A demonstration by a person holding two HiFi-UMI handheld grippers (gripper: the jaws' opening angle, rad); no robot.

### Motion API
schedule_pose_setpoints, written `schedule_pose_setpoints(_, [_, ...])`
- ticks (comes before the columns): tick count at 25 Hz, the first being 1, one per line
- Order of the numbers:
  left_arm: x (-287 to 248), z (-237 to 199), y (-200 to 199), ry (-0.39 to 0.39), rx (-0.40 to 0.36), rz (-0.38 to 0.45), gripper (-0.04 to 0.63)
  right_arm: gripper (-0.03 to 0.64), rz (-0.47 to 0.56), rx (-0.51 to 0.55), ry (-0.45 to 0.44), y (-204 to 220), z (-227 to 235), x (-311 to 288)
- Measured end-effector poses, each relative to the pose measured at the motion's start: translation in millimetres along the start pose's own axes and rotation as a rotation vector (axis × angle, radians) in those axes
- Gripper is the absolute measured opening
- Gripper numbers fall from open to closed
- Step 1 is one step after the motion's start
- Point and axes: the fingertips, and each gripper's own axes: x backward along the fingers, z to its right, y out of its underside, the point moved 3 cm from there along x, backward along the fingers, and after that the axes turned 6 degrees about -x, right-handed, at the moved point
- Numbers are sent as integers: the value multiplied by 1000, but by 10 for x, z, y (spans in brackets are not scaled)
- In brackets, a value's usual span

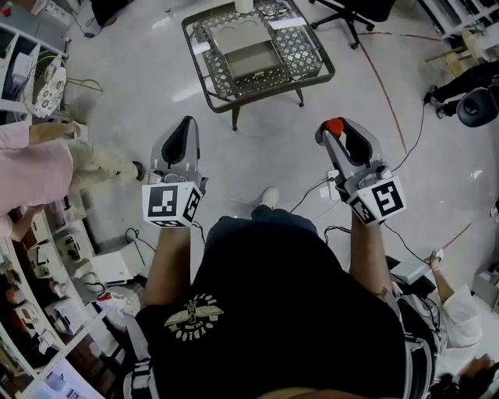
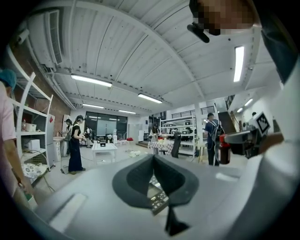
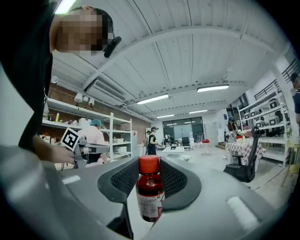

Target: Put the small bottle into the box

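A small dark-red bottle (image 3: 150, 190) with a red cap and a white label stands upright between the pads of my right gripper (image 3: 151, 180), which is shut on it. In the head view only the red cap (image 1: 334, 126) shows at the tip of the right gripper (image 1: 337, 134), held at chest height above the floor. My left gripper (image 1: 185, 125) is level with it on the left, jaws shut with nothing between them (image 2: 153, 159). The grey open box (image 1: 251, 56) sits on a metal lattice table (image 1: 308, 62) farther ahead, apart from both grippers.
A white lid or tray (image 1: 242, 31) lies behind the box on the table. Cables (image 1: 312, 191) trail over the floor by my feet. A person in pink (image 1: 31, 167) stands at the left by shelves (image 1: 31, 234). An office chair (image 1: 351, 12) stands at the top right.
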Motion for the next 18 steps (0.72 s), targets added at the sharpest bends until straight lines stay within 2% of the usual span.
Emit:
schedule_pose_setpoints(9, [-99,-93,-86,-35,-37,-2,0,147,-1,14,-53,-184,159,-329])
schedule_pose_setpoints(18, [-495,-541,41,-9,-34,-13,0,147,11,27,-28,-299,244,-791])
